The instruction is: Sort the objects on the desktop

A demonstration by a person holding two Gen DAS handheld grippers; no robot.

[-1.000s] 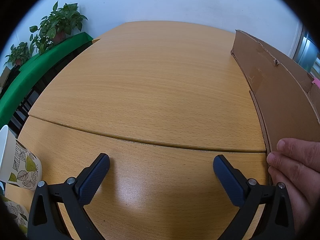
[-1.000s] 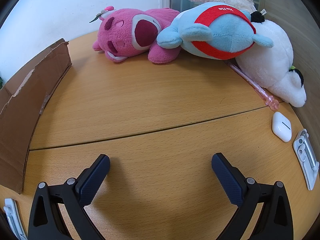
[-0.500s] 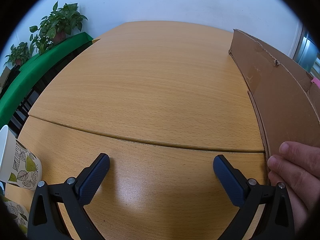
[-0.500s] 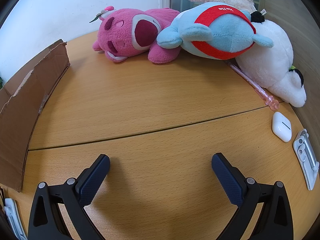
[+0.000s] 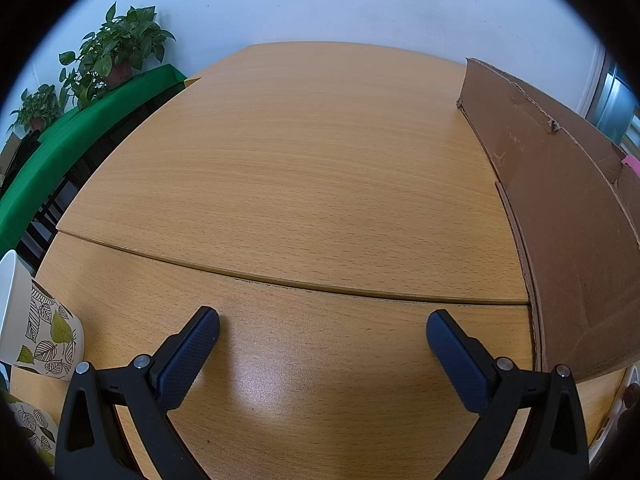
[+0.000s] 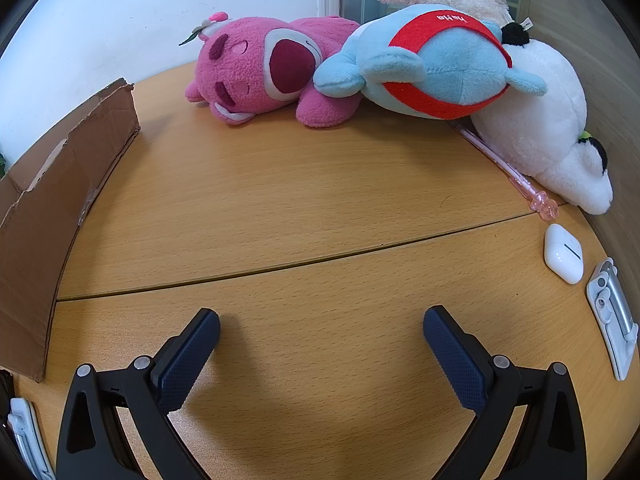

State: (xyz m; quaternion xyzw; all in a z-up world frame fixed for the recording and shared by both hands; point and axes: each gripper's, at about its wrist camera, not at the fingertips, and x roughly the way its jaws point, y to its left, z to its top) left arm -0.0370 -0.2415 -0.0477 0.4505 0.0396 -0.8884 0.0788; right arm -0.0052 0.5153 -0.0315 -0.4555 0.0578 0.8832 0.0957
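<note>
My left gripper is open and empty over the bare wooden table; a brown cardboard box stands at its right. My right gripper is open and empty over the table. Ahead of it lie a pink plush bear, a blue and red plush and a white plush. A pink pen, a white earbud case and a white-grey clip holder lie at the right. The cardboard box stands at the left.
A paper cup with leaf print stands at the left edge in the left wrist view. Potted plants sit on a green-covered bench beyond the table. A white object shows at the lower left of the right wrist view.
The hand that touched the near corner of the cardboard box in the left wrist view has gone out of view. The box shifted slightly. Both grippers stayed still and open.
</note>
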